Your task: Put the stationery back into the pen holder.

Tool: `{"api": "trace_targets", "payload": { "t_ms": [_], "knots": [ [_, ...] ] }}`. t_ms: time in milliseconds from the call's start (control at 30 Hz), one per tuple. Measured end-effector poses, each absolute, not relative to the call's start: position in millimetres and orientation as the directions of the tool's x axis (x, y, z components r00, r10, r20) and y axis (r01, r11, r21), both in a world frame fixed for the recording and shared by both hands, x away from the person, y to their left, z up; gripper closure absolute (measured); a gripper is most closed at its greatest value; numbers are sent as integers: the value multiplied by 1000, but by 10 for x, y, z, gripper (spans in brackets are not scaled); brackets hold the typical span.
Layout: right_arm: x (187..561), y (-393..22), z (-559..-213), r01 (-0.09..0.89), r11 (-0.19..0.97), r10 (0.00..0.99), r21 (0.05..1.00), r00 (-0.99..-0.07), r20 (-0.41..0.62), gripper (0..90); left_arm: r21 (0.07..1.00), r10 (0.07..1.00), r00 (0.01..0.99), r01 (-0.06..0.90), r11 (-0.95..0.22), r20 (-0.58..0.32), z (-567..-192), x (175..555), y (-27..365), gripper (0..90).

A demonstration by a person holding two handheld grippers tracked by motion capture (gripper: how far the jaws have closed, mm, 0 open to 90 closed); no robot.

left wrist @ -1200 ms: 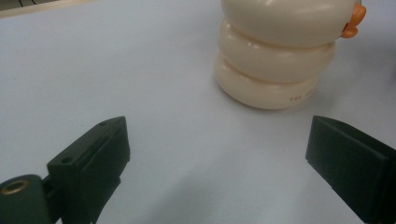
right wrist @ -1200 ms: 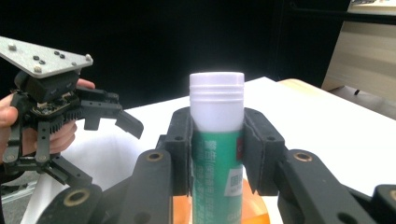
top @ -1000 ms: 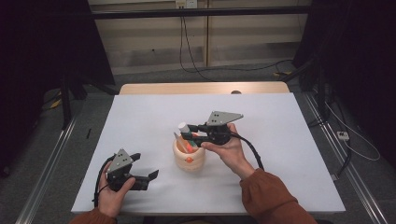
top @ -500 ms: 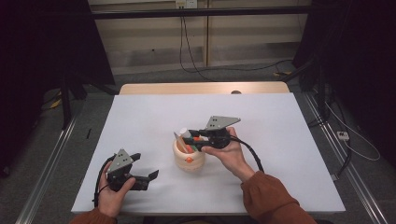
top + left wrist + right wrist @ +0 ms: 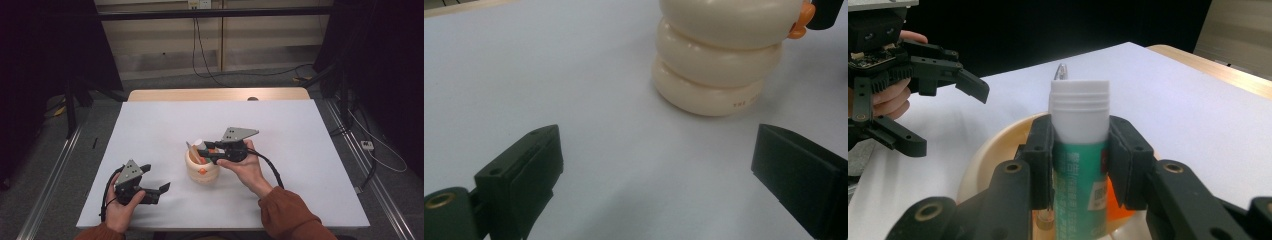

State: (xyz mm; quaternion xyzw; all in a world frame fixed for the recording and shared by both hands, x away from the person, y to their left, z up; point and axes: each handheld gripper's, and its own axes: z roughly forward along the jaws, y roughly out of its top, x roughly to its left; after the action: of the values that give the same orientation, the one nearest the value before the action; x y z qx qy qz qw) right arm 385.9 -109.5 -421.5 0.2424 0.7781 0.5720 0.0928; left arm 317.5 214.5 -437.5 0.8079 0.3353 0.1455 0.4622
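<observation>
A cream holder [image 5: 202, 172] made of stacked rings stands near the table's middle, and its side fills the top of the left gripper view [image 5: 719, 55]. My right gripper [image 5: 209, 150] is shut on a glue stick [image 5: 1080, 130] with a white cap and a green label. It holds the stick upright with its lower end inside the holder's rim [image 5: 983, 155]. A pen's silver tip [image 5: 1062, 70] pokes up behind the stick. My left gripper [image 5: 156, 178] rests at the front left of the table, open with nothing between its fingers [image 5: 524, 175].
Orange items [image 5: 201, 171] sit in the holder, one poking over its edge [image 5: 799, 22]. The white table [image 5: 300, 130] ends in a wooden strip [image 5: 215, 94] at the back. A black cable [image 5: 272, 172] trails from my right gripper.
My right gripper has sunk slightly with the glue stick, bringing it lower into the holder. The left gripper has not moved.
</observation>
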Motion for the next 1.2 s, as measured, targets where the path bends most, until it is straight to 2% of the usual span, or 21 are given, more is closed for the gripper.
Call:
{"api": "trace_targets", "payload": {
  "t_ms": [333, 433, 600, 933, 1033, 1200],
  "knots": [
    [3852, -1114, -4184, 267, 221, 485, 938, -864, 132, 624, 847, 677, 732, 406, -343, -76, -4373, 3175, 2149, 61],
    [3834, -1117, -4149, 260, 210, 494, 943, -860, 127, 539, 848, 676, 733, 405, -343, -76, -4371, 3174, 2144, 62],
    [3827, -1123, -4132, 247, 217, 511, 944, -853, 105, 463, 847, 675, 734, 404, -345, -75, -4373, 3174, 2137, 61],
    [3866, -1148, -4080, 268, 196, 570, 943, -814, 113, 103, 847, 676, 734, 401, -348, -70, -4369, 3177, 2133, 61],
    [3875, -1168, -4077, 279, 191, 578, 941, -807, 121, 54, 846, 678, 731, 405, -346, -72, -4367, 3179, 2126, 61],
    [3860, -1177, -4069, 287, 196, 586, 938, -801, 123, 46, 847, 679, 729, 411, -336, -84, -4378, 3189, 2121, 62]
  ]
}}
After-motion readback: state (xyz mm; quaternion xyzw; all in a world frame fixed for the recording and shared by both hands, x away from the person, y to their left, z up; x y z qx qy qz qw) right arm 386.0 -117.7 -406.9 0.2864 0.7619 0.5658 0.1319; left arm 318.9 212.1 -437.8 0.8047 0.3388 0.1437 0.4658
